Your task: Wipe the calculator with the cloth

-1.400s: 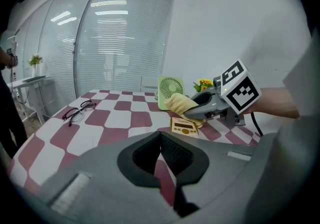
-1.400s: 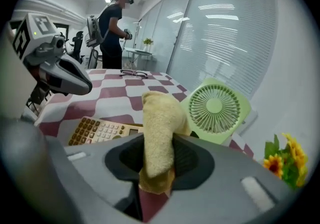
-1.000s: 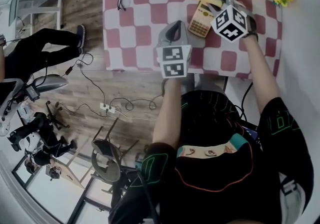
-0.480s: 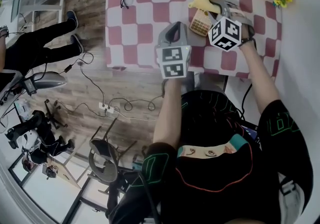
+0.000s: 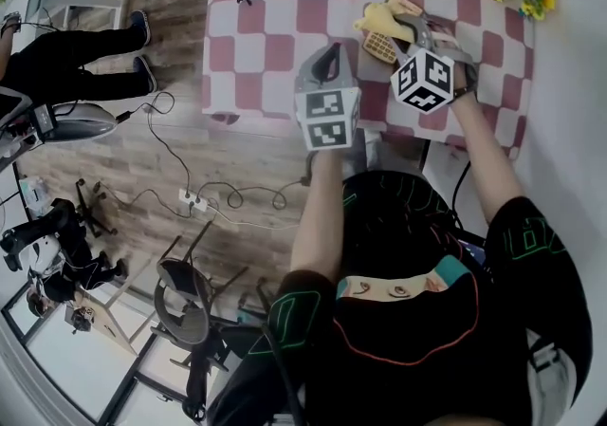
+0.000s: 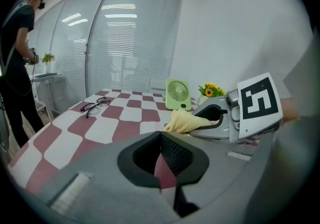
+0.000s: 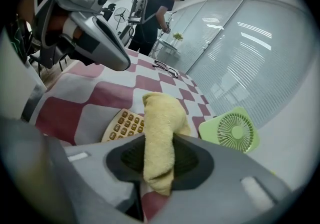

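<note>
Right gripper [image 7: 159, 160] jaws pinch cloth [image 7: 161, 118] over calculator [image 7: 122, 125]; wiping step, next likely drag across keys. Left gripper [image 6: 161, 163] jaws together, empty.

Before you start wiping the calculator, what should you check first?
1. Cloth held by the right gripper: ok, jaws shut on it.
2. Calculator lying keys up right by the cloth: ok.
3. Cloth touching the keys: cannot tell.
4. Left gripper steadying the calculator: not ok; it is shut, empty and away from it.
5. Fan out of the wiping path: ok, it stands apart.
</note>
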A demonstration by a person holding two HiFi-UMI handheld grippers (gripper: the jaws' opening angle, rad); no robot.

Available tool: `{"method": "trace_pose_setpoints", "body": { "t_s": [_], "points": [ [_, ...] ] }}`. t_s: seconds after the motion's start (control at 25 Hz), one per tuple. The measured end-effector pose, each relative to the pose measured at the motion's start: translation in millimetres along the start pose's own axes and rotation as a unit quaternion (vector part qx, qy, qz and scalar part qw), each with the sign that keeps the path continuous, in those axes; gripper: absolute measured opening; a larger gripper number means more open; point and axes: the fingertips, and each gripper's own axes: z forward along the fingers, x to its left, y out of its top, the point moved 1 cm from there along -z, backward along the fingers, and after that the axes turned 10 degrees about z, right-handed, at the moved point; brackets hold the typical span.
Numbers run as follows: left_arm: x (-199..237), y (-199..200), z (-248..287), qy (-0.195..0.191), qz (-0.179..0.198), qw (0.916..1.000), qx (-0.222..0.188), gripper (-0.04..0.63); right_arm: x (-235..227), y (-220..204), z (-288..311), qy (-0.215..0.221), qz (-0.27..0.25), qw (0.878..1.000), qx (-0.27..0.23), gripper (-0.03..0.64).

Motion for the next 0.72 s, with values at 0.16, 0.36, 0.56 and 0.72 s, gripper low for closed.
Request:
{"method": "trace_pose_setpoints", "body": {
  "t_s": [0.16,0.36,0.56,0.72],
  "points": [
    [3,-1,-7,0.008,-0.005,0.9999,-0.008,0.009,14,1,-6,0.008,-0.008,1.000,0.002,0.103],
    [4,4,-13,0.015,-0.003,0.9997,-0.016,0.009,28,5,-10,0.018,-0.015,1.000,0.007,0.103],
    [4,3,-18,0.020,-0.007,0.9995,-0.023,0.009,44,8,-16,0.030,-0.022,0.999,0.008,0.103],
    [6,6,-24,0.028,-0.010,0.9992,-0.026,0.009,54,9,-20,0.035,-0.022,0.999,0.010,0.103]
  ]
}}
